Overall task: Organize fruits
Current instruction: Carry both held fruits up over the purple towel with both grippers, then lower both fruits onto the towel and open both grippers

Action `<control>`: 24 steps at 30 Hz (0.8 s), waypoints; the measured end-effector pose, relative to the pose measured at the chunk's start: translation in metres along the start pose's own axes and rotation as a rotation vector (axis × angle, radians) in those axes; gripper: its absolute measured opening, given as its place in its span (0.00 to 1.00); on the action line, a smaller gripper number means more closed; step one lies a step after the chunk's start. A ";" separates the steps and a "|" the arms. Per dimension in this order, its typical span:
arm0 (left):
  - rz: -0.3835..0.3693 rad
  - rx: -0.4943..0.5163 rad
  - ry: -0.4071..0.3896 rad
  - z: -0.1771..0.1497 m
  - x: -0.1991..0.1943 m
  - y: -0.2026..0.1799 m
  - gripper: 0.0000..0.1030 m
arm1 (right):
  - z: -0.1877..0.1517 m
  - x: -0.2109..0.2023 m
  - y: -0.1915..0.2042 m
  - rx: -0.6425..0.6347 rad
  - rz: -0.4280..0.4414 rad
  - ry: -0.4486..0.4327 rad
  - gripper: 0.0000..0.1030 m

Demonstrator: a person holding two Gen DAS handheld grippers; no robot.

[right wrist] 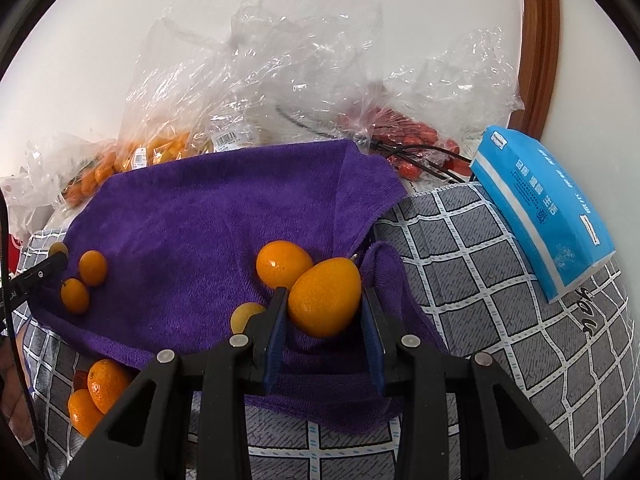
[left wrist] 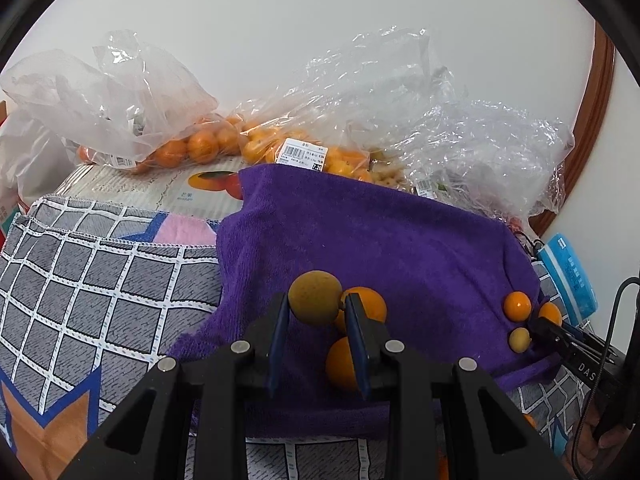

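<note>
A purple towel lies over a checked cloth. In the left wrist view my left gripper stands around a brownish-yellow round fruit; whether it grips it is unclear. Two orange kumquats lie just beyond its right finger. In the right wrist view my right gripper stands open around an orange kumquat, with a gap at the right finger. Another kumquat and a pale fruit lie beside it. The right gripper also shows in the left wrist view.
Clear plastic bags of kumquats and red fruit sit behind the towel. A blue packet lies at the right. Two kumquats rest on the checked cloth at the front left. A mango box lies behind.
</note>
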State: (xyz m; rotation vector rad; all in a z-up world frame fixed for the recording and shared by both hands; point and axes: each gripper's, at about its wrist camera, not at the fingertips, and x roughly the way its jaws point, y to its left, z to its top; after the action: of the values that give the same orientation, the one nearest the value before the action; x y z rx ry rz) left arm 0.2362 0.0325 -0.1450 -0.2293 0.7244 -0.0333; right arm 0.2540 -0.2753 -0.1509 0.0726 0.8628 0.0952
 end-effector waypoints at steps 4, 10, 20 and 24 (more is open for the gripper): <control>0.004 -0.005 0.012 -0.001 0.002 0.000 0.27 | 0.000 0.000 0.000 0.000 0.000 0.001 0.34; 0.009 0.002 0.021 -0.002 0.005 0.000 0.27 | 0.000 0.001 0.000 -0.006 -0.002 0.002 0.35; 0.010 0.010 0.030 -0.003 0.006 -0.002 0.27 | 0.000 0.001 0.002 -0.014 -0.005 0.008 0.35; 0.008 0.013 0.031 -0.003 0.005 -0.003 0.27 | 0.000 0.000 0.002 -0.024 -0.014 0.012 0.35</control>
State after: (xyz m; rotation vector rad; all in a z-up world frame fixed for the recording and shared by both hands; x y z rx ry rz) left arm 0.2379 0.0288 -0.1499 -0.2141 0.7553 -0.0342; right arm 0.2540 -0.2729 -0.1507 0.0432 0.8736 0.0929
